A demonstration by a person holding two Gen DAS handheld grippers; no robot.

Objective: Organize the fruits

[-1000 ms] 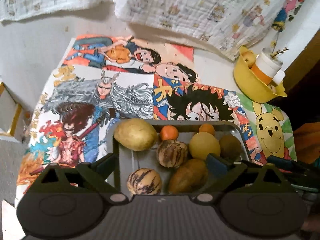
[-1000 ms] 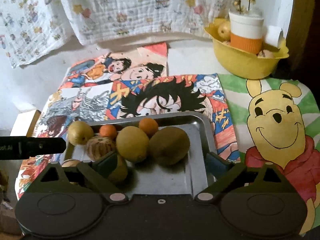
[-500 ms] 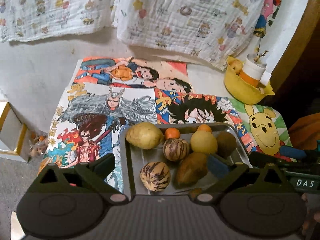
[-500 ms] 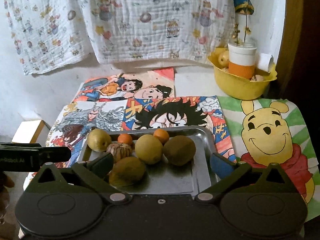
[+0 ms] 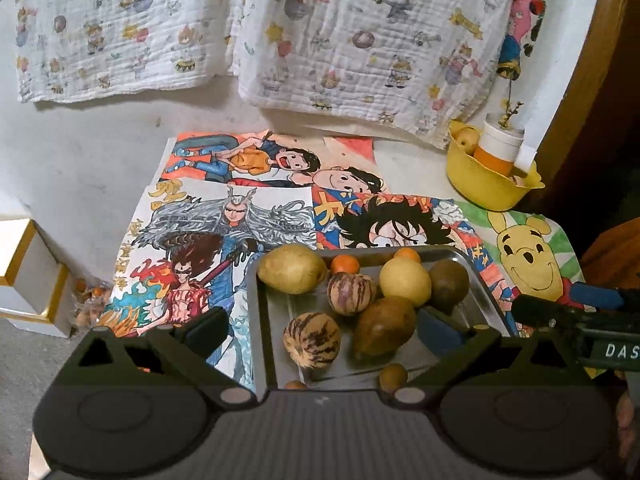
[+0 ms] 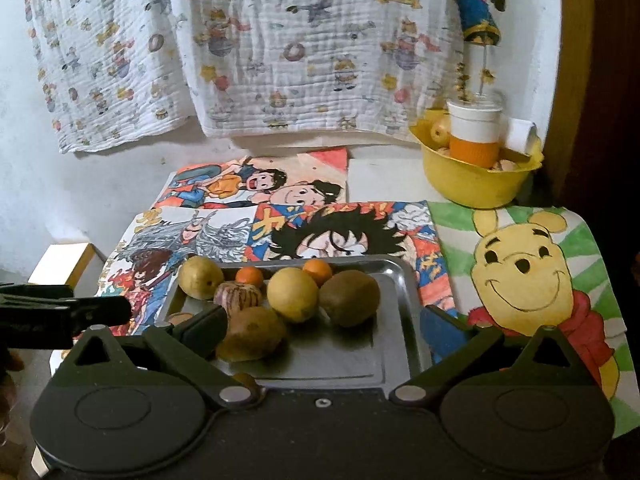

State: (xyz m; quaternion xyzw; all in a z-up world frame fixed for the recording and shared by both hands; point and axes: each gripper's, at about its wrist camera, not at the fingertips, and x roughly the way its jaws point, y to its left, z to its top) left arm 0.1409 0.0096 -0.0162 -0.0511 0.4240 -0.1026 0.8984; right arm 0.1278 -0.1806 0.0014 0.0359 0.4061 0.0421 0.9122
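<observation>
Both grippers have pulled back and up from the tray [image 5: 486,280] since a second ago, so the fruit looks smaller and more of the wall cloth [image 5: 360,40] shows; two small fruits at the tray's near edge have come into the left view. The right gripper [image 6: 322,330] has just been opening and now stands wide, with nothing pressed between its pads; its left finger crosses in front of the brown fruit [image 6: 252,338] without gripping it. The left gripper [image 5: 326,334] is also spread wide and holds nothing.

The fruit sits on the metal tray, which lies on cartoon drawings [image 5: 224,236]. In the left view a yellow-green fruit [image 5: 292,268] lies at the far left corner, two small oranges [image 5: 345,264] along the far rim, and a yellow round fruit [image 5: 405,282] between a striped fruit [image 5: 351,293] and a dark green fruit [image 5: 448,286]. A second striped fruit [image 5: 312,339] and the brown fruit lie nearer. The tray's right half is bare metal.

A yellow bowl [image 6: 476,184] stands well apart at the far right, holding a white and orange cup [image 6: 474,136] and a pale fruit. The bear drawing [image 6: 524,276] lies just right of the tray.
</observation>
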